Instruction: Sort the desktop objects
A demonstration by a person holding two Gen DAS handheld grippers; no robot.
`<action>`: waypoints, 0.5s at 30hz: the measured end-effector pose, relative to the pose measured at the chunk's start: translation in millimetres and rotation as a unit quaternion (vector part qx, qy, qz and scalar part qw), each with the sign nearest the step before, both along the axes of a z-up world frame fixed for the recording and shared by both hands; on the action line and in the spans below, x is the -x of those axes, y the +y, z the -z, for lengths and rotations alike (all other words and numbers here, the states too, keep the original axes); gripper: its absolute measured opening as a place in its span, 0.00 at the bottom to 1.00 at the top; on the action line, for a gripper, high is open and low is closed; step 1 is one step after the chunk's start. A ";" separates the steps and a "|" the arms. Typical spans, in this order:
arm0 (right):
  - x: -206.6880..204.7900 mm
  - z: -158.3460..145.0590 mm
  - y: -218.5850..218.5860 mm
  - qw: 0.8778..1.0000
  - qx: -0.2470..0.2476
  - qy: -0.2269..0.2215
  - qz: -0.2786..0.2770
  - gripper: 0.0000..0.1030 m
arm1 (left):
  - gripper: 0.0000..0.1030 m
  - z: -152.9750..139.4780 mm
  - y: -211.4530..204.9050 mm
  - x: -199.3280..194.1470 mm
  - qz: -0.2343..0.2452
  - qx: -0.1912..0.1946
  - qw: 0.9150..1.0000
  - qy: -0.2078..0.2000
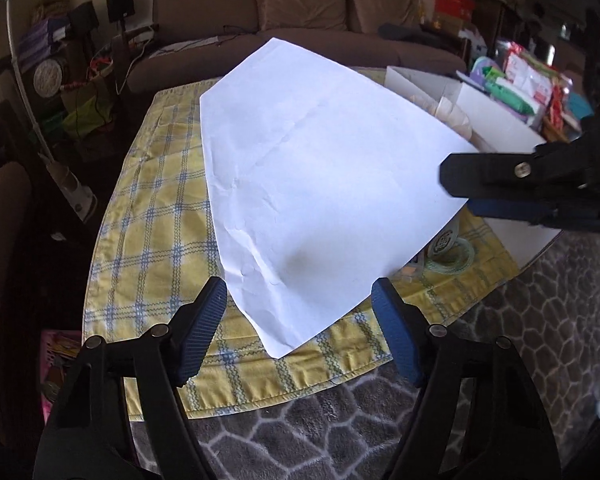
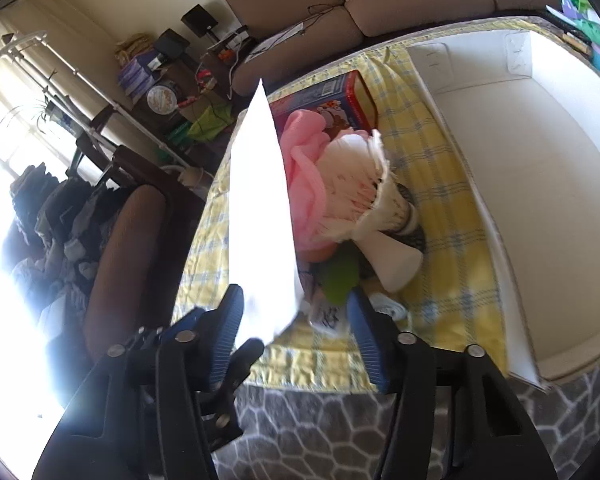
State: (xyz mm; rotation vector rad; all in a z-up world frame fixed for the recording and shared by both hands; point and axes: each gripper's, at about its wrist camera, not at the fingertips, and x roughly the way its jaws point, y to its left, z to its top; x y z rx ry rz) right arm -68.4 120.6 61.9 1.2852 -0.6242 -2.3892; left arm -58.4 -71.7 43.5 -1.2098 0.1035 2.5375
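Note:
A creased white paper sheet [image 1: 324,160] lies tilted over a pile on the yellow plaid tablecloth [image 1: 156,216]. Its near corner hangs between the spread fingers of my left gripper [image 1: 300,286], which is open and touches nothing. My right gripper [image 1: 458,190] is at the sheet's right corner. In the right wrist view the paper sheet [image 2: 260,208] shows edge-on, its corner inside the wide gap of the right gripper [image 2: 295,296], which is open. Beside the sheet are a pink mesh sponge [image 2: 304,176], a white fringed object [image 2: 360,184] and a green item [image 2: 340,280].
A red-and-blue box [image 2: 332,100] lies behind the pile. An open white box [image 2: 540,200] stands on the table's right side. A green cord coil [image 1: 456,256] peeks from under the sheet. A grey patterned carpet [image 1: 340,432], a brown chair [image 2: 124,264] and a sofa [image 1: 300,4] surround the table.

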 end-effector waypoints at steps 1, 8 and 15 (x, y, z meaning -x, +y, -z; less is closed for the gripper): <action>2.3 1.2 -1.4 1.000 0.005 -0.001 -0.001 0.46 | 0.70 -1.2 -2.6 0.6 0.001 -0.012 1.000 -0.004; 5.5 -5.0 -16.3 0.998 0.053 -0.002 -0.027 0.14 | 0.81 9.8 -3.0 4.1 -0.001 -0.020 1.000 -0.017; 2.9 -18.7 -19.6 0.994 0.105 -0.021 -0.030 0.12 | 0.51 24.0 0.0 12.4 -0.018 -0.008 0.999 -0.026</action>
